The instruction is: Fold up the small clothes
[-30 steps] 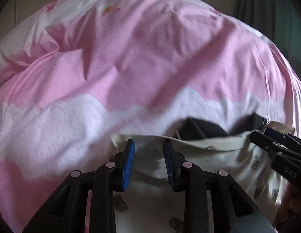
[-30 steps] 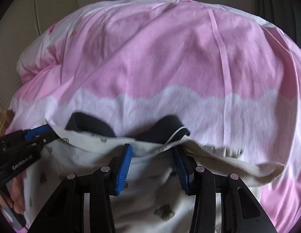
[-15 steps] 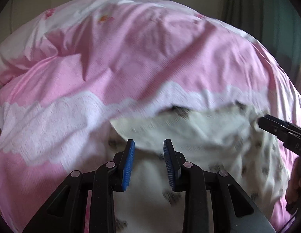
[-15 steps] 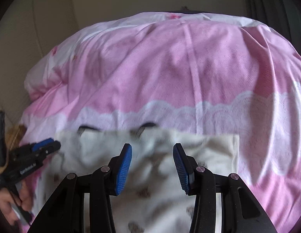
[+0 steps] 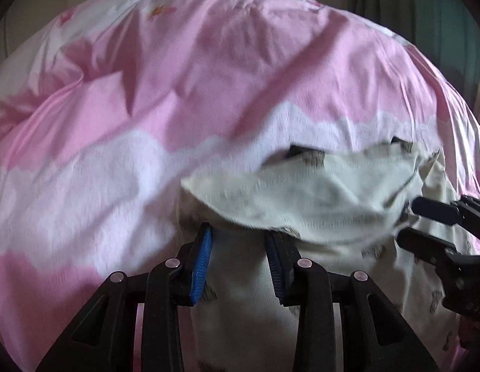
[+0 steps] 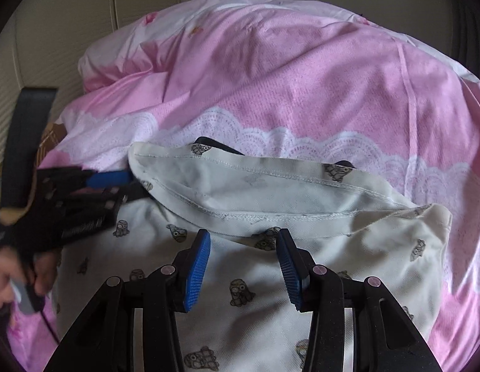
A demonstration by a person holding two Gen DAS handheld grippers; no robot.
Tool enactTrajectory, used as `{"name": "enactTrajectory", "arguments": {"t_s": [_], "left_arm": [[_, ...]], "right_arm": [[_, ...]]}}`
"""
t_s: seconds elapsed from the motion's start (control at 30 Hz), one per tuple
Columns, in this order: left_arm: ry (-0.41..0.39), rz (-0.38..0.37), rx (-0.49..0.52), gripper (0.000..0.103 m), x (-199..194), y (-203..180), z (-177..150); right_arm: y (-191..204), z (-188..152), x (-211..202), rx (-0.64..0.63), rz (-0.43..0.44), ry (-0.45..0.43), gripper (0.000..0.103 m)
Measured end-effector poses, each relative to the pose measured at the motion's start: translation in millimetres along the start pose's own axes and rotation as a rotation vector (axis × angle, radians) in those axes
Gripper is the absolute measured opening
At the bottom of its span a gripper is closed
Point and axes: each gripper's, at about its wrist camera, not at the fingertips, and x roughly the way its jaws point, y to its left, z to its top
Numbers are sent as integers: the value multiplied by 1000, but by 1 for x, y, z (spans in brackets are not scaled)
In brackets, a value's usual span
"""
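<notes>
Left gripper (image 5: pixel 238 260) has its ribbed blue fingers (image 5: pixel 202 266) parted a bit. They've just been easing apart, with cream cloth sitting in the gap, but the blur means I can't tell if the pads actually press on it. Right gripper (image 6: pixel 243 266) is spread wider, fingers hovering over the fabric with nothing pinched.

The task's thing is a small cream garment (image 6: pixel 271 192), soft knit with a little grey cartoon print and stitched hems. It's lying on the bed, on a pink duvet (image 6: pixel 302 77), with its far edge flopped back toward the grippers in a loose, puffy fold showing the plain inside. Dark trim (image 6: pixel 215 144) peeks out behind that fold, mostly hidden.

The duvet is crinkly cotton with a white lace-pattern scalloped band. In the right wrist view the left gripper is at the left edge, held by a blurry hand (image 6: pixel 38 272).
</notes>
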Motion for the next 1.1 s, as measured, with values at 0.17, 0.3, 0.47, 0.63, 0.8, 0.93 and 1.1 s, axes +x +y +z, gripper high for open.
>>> {"name": "enactTrajectory", "arguments": {"t_s": [0.17,0.3,0.47,0.63,0.8,0.93,1.1], "left_arm": [[-68,34,23,35,-6,12,17],[-56,34,-7,33,-10,30,21],[-81,-106,216,33,-25,-6,11],[-84,-138,445,33,-32,-48,3],[-78,-141,568,33,-27,-66,2],[-61,-126,654,33,-22,-78,-3],[-43,-99,707,33,-9,-88,-4]], "right_arm": [[-25,-10,-17,89,-14,-17,45],[-42,-17,-29,167,-24,-42,45],[-60,-27,-48,245,-21,-78,45],[-67,-36,-64,275,-17,-97,45],[-73,-43,-75,286,-30,-112,45],[-85,-50,-84,332,-52,-134,45],[-99,-62,-88,400,-142,-157,45]]}}
